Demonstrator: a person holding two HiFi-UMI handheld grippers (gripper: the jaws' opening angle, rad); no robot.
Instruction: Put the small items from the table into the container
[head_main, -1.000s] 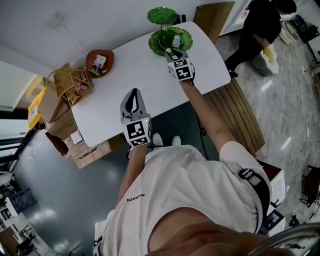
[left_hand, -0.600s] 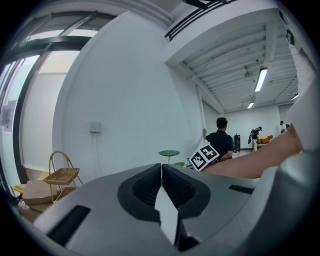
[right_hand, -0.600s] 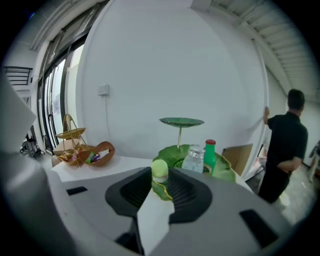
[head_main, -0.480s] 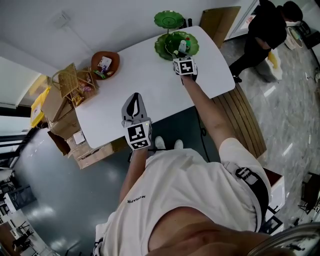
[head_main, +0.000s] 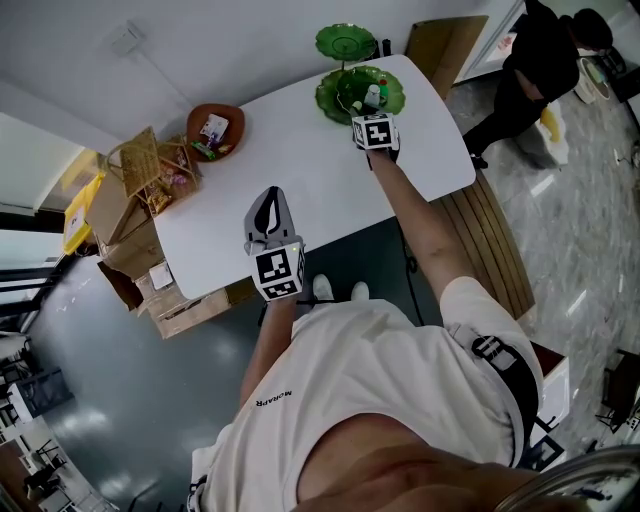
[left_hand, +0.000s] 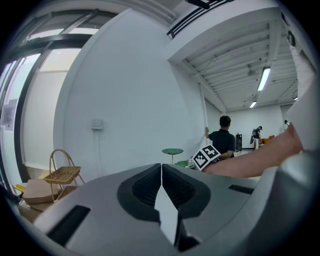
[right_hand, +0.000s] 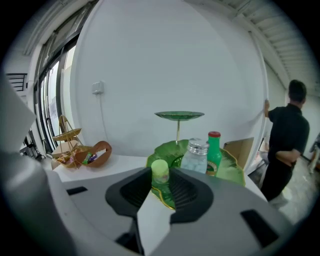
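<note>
A small pale-green bottle (right_hand: 160, 173) sits pinched between the jaws of my right gripper (right_hand: 160, 182), which is shut on it. That gripper (head_main: 366, 110) hovers at the near rim of the green leaf-shaped tray (head_main: 335, 100), (right_hand: 232, 172). In the tray stand a clear bottle (right_hand: 194, 156) and a green bottle with a red cap (right_hand: 214, 150). A smaller green upper tier (right_hand: 179, 115) rises on a stem behind them. My left gripper (head_main: 268, 200), (left_hand: 161, 175) is shut with nothing in it, near the table's front edge.
A brown bowl (head_main: 215, 130) with wrapped sweets sits at the table's left. Beside it is a wicker basket (head_main: 150, 165), with cardboard boxes (head_main: 105, 215) below. A person in black (head_main: 540, 50) stands beyond the table's right end. A slatted bench (head_main: 480, 235) runs along the right.
My right gripper has moved forward and down toward the green tray with the small bottle still in it. The left gripper has barely shifted.
</note>
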